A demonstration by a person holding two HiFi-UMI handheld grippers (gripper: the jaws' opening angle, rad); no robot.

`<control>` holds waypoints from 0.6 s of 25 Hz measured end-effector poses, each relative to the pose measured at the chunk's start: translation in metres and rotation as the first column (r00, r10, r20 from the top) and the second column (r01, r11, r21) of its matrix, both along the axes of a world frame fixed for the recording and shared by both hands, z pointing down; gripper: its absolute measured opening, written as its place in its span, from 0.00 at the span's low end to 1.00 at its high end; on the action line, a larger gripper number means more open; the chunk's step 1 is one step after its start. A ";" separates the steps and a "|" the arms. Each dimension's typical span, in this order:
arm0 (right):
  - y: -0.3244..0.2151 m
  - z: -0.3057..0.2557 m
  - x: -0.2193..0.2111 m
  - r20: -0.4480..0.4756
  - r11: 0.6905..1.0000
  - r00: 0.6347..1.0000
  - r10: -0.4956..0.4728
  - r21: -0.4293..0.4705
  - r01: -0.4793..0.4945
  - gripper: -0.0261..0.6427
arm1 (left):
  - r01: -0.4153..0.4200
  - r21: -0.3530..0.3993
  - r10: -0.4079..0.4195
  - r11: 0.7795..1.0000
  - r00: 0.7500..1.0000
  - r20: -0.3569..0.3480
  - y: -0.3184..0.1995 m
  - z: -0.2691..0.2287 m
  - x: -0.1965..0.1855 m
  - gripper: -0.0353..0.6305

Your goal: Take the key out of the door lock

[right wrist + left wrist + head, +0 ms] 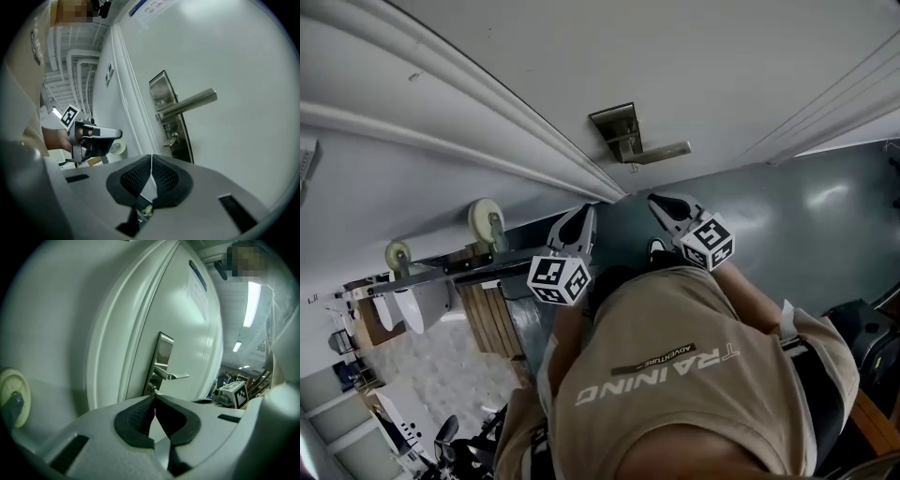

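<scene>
A white door carries a metal lock plate (617, 131) with a lever handle (187, 105). A small metal key (171, 140) sticks out of the lock below the handle. In the left gripper view the key (153, 389) shows just past the jaw tips, under the handle (171, 376). My left gripper (579, 225) and right gripper (667, 208) both point at the door from a short way off, neither touching it. The left gripper (154, 398) is shut with nothing in it. The right gripper (151, 158) is also shut and holds nothing.
The white door frame (487, 103) runs to the left of the lock. A cream-coloured round fitting (11, 392) sticks out of the wall left of the frame. The person's beige shirt (675, 384) fills the lower head view. Behind lies a cluttered room.
</scene>
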State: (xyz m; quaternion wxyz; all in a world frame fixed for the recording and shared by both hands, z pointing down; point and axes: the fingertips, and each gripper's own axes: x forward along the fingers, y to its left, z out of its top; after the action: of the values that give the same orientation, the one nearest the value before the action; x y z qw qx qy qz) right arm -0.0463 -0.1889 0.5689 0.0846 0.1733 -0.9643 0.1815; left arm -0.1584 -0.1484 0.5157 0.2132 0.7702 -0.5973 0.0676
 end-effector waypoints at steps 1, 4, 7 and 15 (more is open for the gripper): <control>-0.001 0.002 -0.002 -0.001 1.000 1.000 -0.006 -0.003 0.006 0.06 | -0.005 0.005 0.005 1.000 1.000 0.006 -0.004 -0.001 0.000 0.07; -0.001 0.008 -0.008 -0.008 1.000 1.000 -0.028 -0.012 0.028 0.06 | -0.005 0.026 0.004 1.000 1.000 0.027 -0.010 -0.004 -0.001 0.07; 0.000 0.007 -0.019 -0.015 0.998 0.998 -0.059 0.000 0.059 0.06 | 0.022 0.029 -0.022 0.999 0.999 0.025 -0.008 -0.001 -0.009 0.07; 0.009 0.000 -0.044 -0.054 0.991 0.990 -0.127 0.044 0.129 0.06 | 0.013 0.036 -0.014 0.999 0.999 0.044 0.002 0.002 -0.027 0.07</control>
State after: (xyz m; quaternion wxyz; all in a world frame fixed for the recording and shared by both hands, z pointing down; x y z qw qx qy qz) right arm -0.0904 -0.1794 0.5688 0.1165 0.1175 -0.9750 0.1483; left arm -0.1851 -0.1466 0.5175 0.1866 0.7682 -0.6081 0.0724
